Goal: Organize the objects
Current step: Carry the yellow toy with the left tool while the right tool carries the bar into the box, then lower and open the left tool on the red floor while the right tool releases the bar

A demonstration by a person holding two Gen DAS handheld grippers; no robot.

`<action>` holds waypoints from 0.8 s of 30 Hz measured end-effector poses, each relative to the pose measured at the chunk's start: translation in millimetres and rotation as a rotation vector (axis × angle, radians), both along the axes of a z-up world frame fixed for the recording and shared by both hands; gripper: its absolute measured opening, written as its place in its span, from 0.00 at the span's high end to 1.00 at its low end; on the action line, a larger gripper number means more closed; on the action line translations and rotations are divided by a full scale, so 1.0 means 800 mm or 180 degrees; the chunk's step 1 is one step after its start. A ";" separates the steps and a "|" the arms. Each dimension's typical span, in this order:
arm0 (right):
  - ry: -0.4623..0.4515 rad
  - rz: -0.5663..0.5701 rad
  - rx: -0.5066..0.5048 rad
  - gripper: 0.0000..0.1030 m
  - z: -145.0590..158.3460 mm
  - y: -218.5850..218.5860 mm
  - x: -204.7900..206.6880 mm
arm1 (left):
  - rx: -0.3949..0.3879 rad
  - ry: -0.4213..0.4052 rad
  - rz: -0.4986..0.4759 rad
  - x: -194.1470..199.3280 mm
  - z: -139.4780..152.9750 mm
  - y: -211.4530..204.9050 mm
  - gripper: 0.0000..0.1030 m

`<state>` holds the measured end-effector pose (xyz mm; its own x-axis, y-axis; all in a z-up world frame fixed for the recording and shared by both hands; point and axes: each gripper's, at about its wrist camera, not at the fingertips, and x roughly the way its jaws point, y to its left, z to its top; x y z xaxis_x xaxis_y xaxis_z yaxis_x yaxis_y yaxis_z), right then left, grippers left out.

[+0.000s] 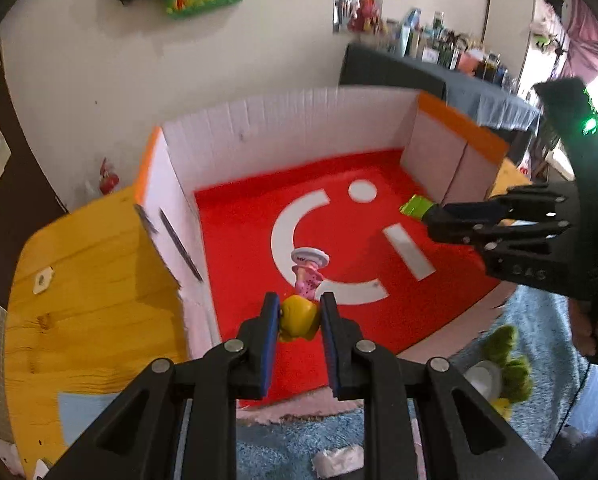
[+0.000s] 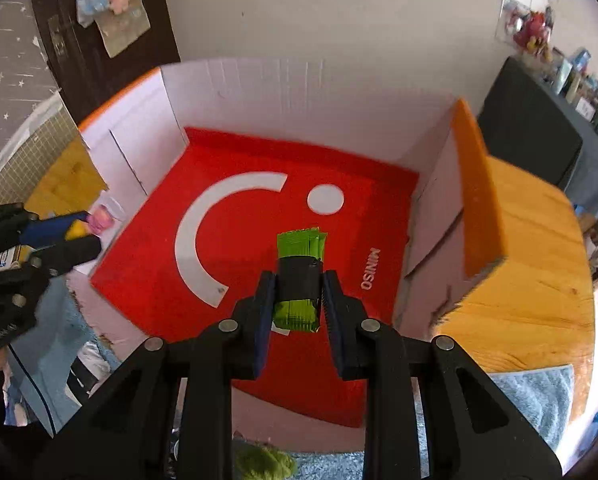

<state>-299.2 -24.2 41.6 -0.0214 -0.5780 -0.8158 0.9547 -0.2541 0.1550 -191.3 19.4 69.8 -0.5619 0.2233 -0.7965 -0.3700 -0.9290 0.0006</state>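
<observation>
A white-walled cardboard box (image 1: 283, 128) with a red floor (image 1: 339, 216) lies open toward me. My left gripper (image 1: 299, 310) is shut on a small toy figure (image 1: 299, 318) with a yellow body, pink middle and a white round base (image 1: 310, 258), held over the box's near left floor. My right gripper (image 2: 299, 292) is shut on a green packet bundle (image 2: 301, 244) wrapped in a black band, held above the red floor (image 2: 259, 280). The right gripper shows in the left wrist view (image 1: 439, 216) with the green packet (image 1: 417, 205); the left gripper shows in the right wrist view (image 2: 75, 236).
The box sits on a yellow wooden table (image 1: 83, 280) (image 2: 531, 280). A blue fuzzy rug (image 1: 539, 320) lies below, with a green plush toy (image 1: 507, 360) and a white crumpled scrap (image 1: 339, 460). A dark cluttered table (image 1: 439, 76) stands behind.
</observation>
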 end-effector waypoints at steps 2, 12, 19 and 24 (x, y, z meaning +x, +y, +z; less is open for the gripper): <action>0.0008 0.0032 0.0094 0.78 -0.006 -0.005 0.001 | -0.0051 -0.0104 -0.0003 -0.007 -0.013 0.002 0.79; 0.0011 0.0181 0.0440 0.78 -0.038 -0.012 0.005 | -0.0273 -0.0324 0.0017 -0.023 -0.045 0.007 0.79; 0.0052 0.0244 0.0440 0.78 -0.039 -0.002 0.008 | -0.0354 -0.0382 -0.0005 -0.029 -0.051 0.010 0.79; 0.0031 0.0266 0.0439 0.77 -0.039 0.005 0.008 | -0.0360 -0.0389 -0.0016 -0.028 -0.050 0.008 0.79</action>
<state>-293.1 -20.2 10.7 0.0138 -0.4606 -0.8875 0.9747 -0.1918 0.1147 -213.3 25.9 29.6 -0.4584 0.1308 -0.8791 -0.3784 -0.9237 0.0598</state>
